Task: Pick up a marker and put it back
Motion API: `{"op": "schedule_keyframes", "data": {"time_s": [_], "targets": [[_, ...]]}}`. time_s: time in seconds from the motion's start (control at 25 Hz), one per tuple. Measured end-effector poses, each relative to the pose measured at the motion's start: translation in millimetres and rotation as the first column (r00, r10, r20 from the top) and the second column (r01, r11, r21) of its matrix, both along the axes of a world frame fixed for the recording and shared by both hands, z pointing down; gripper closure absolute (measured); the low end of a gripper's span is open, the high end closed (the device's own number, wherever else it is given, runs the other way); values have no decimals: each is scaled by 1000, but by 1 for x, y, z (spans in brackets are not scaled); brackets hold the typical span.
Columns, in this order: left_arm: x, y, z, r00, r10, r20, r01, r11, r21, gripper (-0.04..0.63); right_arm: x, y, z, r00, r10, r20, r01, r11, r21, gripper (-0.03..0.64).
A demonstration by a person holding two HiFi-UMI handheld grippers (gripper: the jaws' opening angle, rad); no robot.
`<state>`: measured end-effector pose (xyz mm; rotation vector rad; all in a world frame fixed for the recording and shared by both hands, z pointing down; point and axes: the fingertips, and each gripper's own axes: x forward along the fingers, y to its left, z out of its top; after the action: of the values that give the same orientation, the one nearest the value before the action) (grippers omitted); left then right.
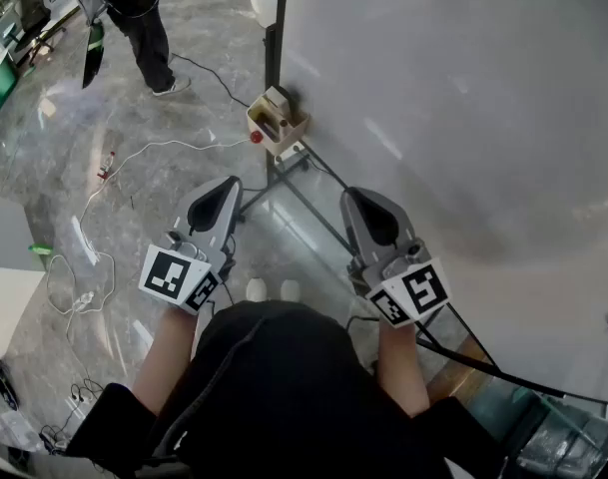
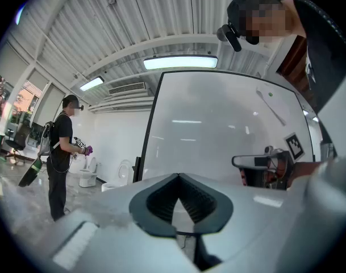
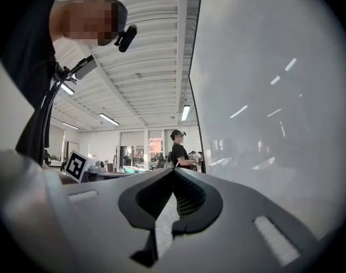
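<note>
**Both grippers shut and empty, marker box ahead**

The left gripper (image 1: 229, 183) is held level in front of the person, its jaws closed tip to tip with nothing between them; its own view shows the same meeting tips (image 2: 178, 175). The right gripper (image 1: 355, 193) sits beside it, also pointing forward, and its jaws (image 3: 174, 169) are likewise pressed together and bare. Neither one touches anything.

Ahead of both, well apart from the jaw tips, a small beige box (image 1: 277, 120) hangs at the lower corner of the whiteboard (image 1: 433, 98). A dark shape inside it looks like the marker (image 1: 271, 126), though it is too small to be sure. A red knob (image 1: 256, 138) shows at the box's near edge. The board's metal stand (image 1: 304, 193) runs down between the grippers and the box.

The pick appears not yet begun; the step in hand is the reach. To do it well:

- Commit one gripper; the left lies more in line with the box.
- Spread the jaws before arriving, not at the box.
- Come in clear of the stand's bars.
- Close across the marker's barrel, not its cap.
- Lift along the marker's length, so it can go back the same way.
</note>
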<state>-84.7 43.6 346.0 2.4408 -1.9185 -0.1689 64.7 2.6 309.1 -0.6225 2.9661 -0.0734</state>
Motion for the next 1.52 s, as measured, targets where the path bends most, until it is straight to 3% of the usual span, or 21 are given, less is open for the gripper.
{"op": "schedule_keyframes", "data": {"time_s": [1.0,1.28,1.52], "targets": [[11,-15,7,999,-42,15,42,999,-3,589,10,-15,-4,996,-58,71,58,998,-1,607],[22,-23,11,997,-72,9,72,997,-9,589,5,-12,11,993,-116,-11,117,993,29,607],[19,-30,15,995,-96,3,96,995,-16,589,3,-20,15,988,-157,-12,157,987,17,607]]}}
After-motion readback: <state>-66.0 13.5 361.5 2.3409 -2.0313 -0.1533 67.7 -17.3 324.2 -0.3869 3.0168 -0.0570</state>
